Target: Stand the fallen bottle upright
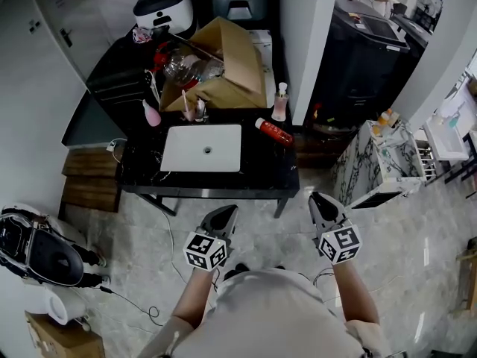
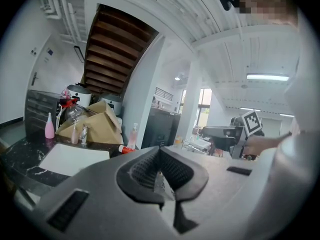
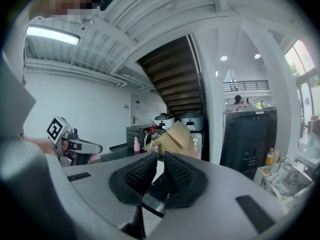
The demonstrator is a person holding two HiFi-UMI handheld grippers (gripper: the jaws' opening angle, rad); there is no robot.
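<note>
One red bottle (image 1: pixel 275 132) is seen flat on the bench (image 1: pixel 268 171), flanked by one sink (image 1: pixel 203 148) and one box (image 1: pixel 231 66). The left gripper (image 1: pixel 226 212) and right gripper (image 1: pixel 320 201) are closed, empty.

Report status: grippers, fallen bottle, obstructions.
Left gripper and right gripper shut, empty, short of the table. Red bottle lying flat, untouched. Pump bottle stands just behind it.

Fallen bottle (image 1: pixel 274 132): label print was too small to read.
Cardboard box (image 1: pixel 231 58): contents were a jumble, not identifiable.
Desk (image 2: pixel 20 156): near part was hidden behind the left tool (image 2: pixel 160 151) in its own view.
Small carton (image 1: pixel 63 339): was cut off by the bottom edge.
</note>
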